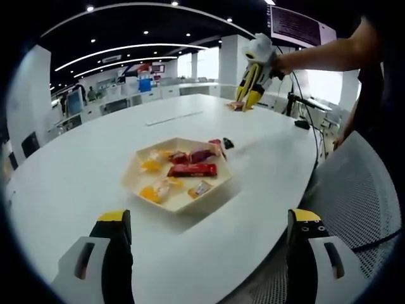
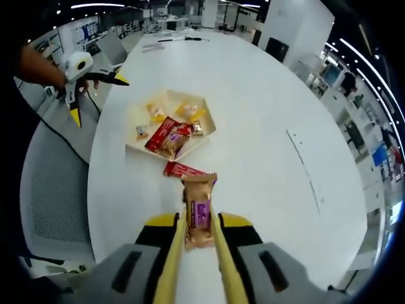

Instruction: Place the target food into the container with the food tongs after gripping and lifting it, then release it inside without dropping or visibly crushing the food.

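A brown snack packet (image 2: 200, 212) with a purple label is pinched between the tips of the yellow food tongs (image 2: 172, 272). My right gripper (image 2: 199, 223) is shut on the tongs and holds them above the white table, short of the cream hexagonal tray (image 2: 134, 130). Several wrapped snacks lie in the tray, and a red packet (image 2: 180, 169) lies on the table just outside it. In the left gripper view, the right gripper (image 1: 251, 85) hangs beyond the tray (image 1: 136, 163). My left gripper (image 1: 209, 225) is open and empty, near the table's edge.
The round white table (image 1: 76, 171) drops off close to the tray on the chair side. A grey mesh chair (image 1: 361, 190) stands against that edge. A black cable and stand (image 1: 302, 120) sit at the table's far side. A person's arm (image 1: 316, 54) reaches in.
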A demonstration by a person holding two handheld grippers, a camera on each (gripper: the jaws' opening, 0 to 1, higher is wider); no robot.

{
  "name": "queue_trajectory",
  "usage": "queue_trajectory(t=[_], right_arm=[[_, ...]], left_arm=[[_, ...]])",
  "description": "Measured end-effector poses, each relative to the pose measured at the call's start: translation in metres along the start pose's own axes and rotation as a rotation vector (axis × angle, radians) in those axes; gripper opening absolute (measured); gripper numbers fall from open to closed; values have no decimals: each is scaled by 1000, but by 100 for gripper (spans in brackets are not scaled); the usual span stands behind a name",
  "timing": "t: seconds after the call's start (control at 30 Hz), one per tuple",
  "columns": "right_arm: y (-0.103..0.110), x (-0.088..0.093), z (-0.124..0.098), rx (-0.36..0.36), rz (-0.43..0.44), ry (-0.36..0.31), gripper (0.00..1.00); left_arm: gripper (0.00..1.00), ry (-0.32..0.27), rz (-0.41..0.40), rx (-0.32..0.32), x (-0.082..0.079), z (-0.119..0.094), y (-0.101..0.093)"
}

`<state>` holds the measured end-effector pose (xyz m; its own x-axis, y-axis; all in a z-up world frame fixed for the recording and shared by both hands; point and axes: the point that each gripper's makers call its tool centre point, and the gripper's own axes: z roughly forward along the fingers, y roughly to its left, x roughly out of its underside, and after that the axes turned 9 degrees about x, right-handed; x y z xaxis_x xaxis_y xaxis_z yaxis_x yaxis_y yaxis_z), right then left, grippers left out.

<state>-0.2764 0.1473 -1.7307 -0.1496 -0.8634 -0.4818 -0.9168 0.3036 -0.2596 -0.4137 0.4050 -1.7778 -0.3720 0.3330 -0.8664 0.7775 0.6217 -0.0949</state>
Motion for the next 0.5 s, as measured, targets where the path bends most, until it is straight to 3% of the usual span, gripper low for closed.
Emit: queue_trajectory(t=[0.5], right_arm=[[8, -32, -2, -15, -15, -19, 23]], left_arm=[[99, -14, 14, -9, -4, -1, 1]])
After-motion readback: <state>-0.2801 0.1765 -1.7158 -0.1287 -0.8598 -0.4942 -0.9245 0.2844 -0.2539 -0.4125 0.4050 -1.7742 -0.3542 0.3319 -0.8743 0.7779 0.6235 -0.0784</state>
